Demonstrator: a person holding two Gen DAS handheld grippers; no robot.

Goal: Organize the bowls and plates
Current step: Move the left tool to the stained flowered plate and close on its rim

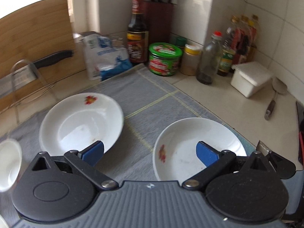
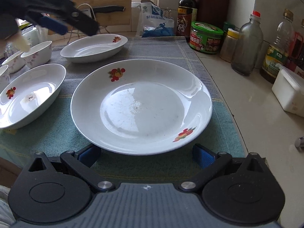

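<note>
We hold both grippers with jaws spread wide, nothing gripped. Right gripper (image 2: 147,154) sits low at the near rim of the large flat plate (image 2: 141,106), blue pads (image 2: 203,156) just either side of and below that rim; contact can't be told. The plate rests on the grey-green cloth mat (image 2: 171,45). To its left a deep plate (image 2: 28,98), behind it another deep plate (image 2: 94,47), each with a red fruit decal; small floral bowls (image 2: 38,54) cluster far left. Left gripper (image 1: 150,153) hovers above the mat (image 1: 152,98) between two deep plates: one left (image 1: 81,121), one right (image 1: 197,148), its fingers (image 1: 94,152) overlapping their rims in view, not clamped. It appears blurred at upper left in the right wrist view (image 2: 57,24). Along the tiled wall: soy sauce bottle (image 1: 137,30), green-lidded tub (image 1: 164,58), white lidded box (image 1: 250,77), cleaver in rack (image 1: 51,58).
</note>
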